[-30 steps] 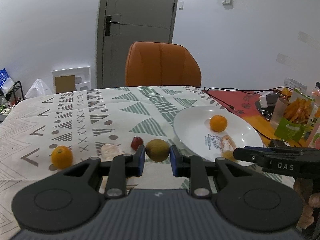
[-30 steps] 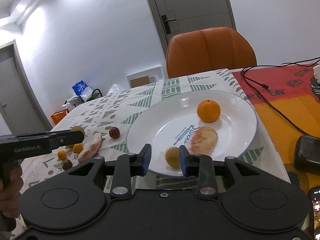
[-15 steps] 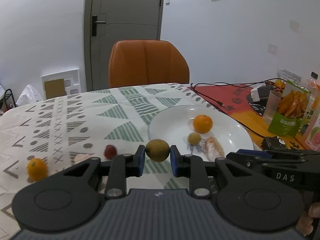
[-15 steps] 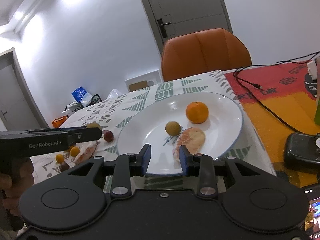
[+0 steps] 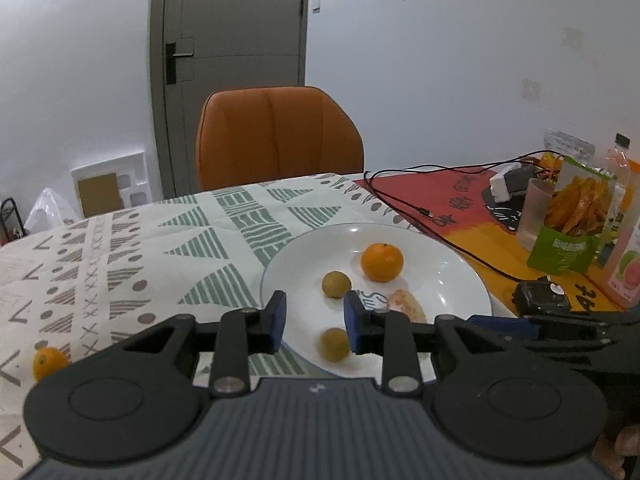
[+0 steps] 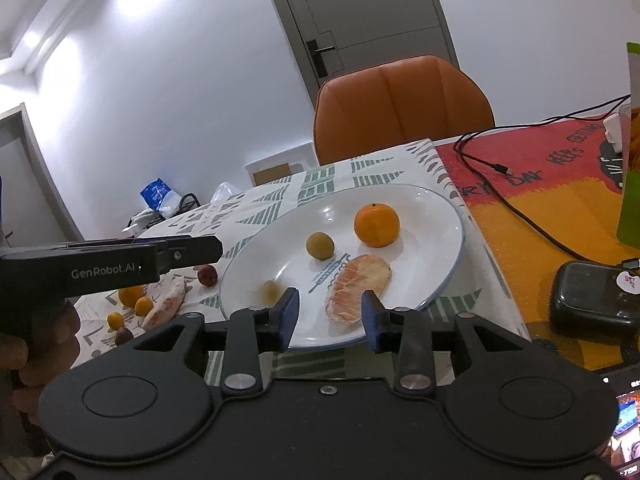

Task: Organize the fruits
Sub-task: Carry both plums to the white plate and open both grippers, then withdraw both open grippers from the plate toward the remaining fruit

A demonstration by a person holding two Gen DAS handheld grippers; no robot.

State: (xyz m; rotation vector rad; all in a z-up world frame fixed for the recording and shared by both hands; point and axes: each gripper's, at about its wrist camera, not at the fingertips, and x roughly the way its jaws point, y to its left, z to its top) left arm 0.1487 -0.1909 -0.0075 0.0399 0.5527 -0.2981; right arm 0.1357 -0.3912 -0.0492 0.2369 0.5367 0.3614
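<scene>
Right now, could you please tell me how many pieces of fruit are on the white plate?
4: an orange at the back, a small greenish fruit beside it, a peeled segment in front, and a blurred fruit near the left rim.

White plate (image 5: 460,280): orange (image 5: 382,262) at 1 o'clock, two yellow-green fruits (image 5: 337,284) (image 5: 335,345) centre and 6 o'clock; left gripper (image 5: 314,322) jaws apart, empty.
</scene>
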